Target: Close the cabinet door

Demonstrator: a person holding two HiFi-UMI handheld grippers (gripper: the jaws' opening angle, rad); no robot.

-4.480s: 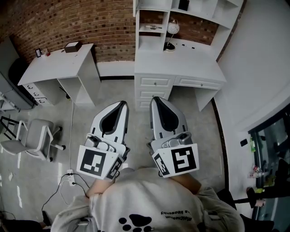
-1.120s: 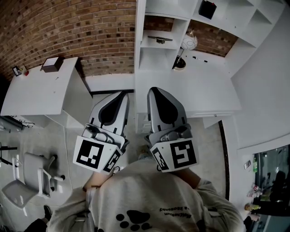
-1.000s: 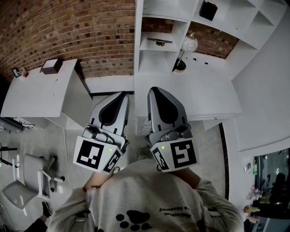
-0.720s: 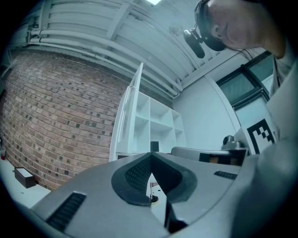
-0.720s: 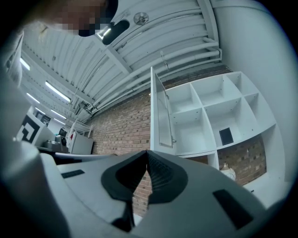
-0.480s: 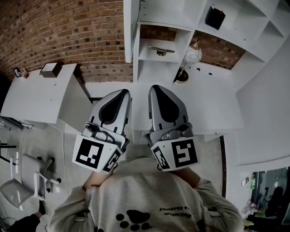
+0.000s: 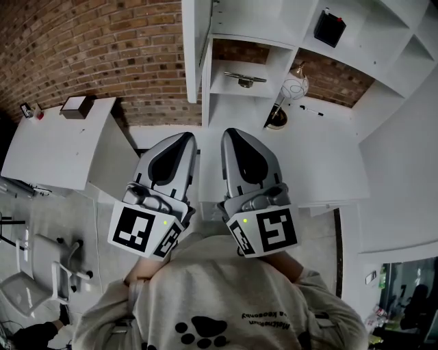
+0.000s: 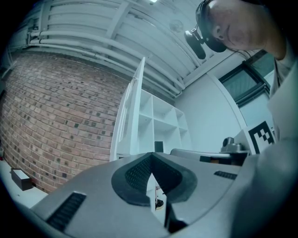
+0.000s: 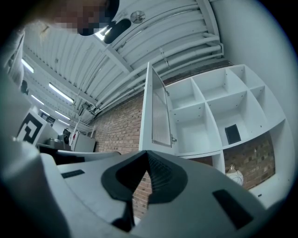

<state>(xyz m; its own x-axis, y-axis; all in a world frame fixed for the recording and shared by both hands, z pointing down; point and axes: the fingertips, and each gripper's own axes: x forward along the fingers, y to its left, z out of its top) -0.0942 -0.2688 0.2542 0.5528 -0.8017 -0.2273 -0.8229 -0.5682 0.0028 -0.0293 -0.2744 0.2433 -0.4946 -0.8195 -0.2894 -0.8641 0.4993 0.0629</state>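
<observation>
Cabinet door stands open at the shelf unit's upper left (rigid, hinged, probably light); push its free edge. Left gripper and right gripper are clenched, empty.

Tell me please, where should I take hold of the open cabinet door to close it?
Likely the free vertical edge of the cabinet door, nearest you, coming from the brick wall side: it stands swung out from the shelves, hinged at the back.
</observation>
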